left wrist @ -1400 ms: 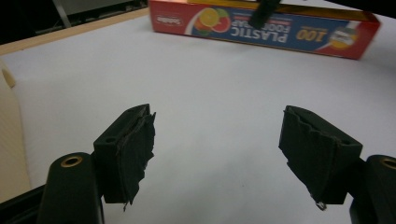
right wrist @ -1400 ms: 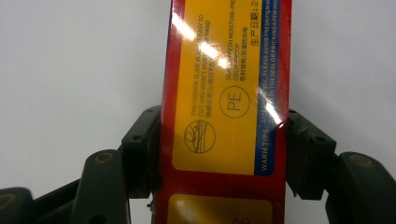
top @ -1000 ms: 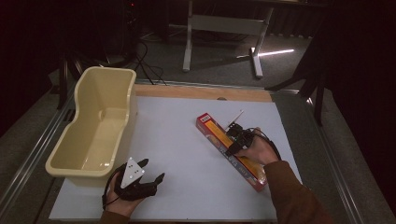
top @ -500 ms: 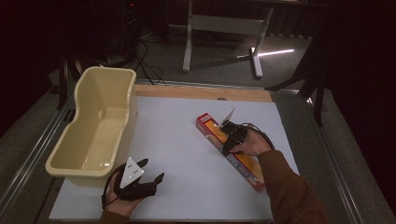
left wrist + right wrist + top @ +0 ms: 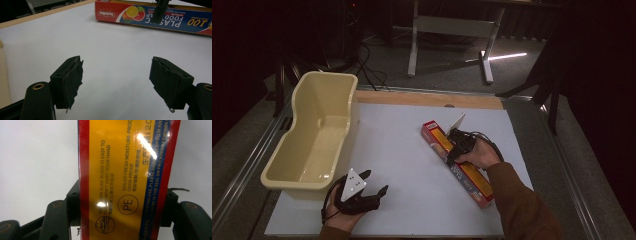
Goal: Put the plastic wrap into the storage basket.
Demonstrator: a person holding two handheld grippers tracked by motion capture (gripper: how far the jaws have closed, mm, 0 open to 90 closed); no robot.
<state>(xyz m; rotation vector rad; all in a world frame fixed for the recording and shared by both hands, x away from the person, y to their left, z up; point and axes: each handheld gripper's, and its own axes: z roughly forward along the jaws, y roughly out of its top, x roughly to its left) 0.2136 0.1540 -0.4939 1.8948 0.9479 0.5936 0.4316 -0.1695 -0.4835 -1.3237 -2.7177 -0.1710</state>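
High view: right gripper farther up box

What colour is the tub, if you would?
Pale cream-yellow tub, clearest in the high view.

The plastic wrap box runs past the top and bottom edges of the right gripper view, hiding both jaws' inner pads.

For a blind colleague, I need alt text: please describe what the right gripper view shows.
A long red and yellow plastic wrap box runs up the middle of the view, with the right gripper closed across its width, one black jaw on each long side. Around it lies the white table surface.
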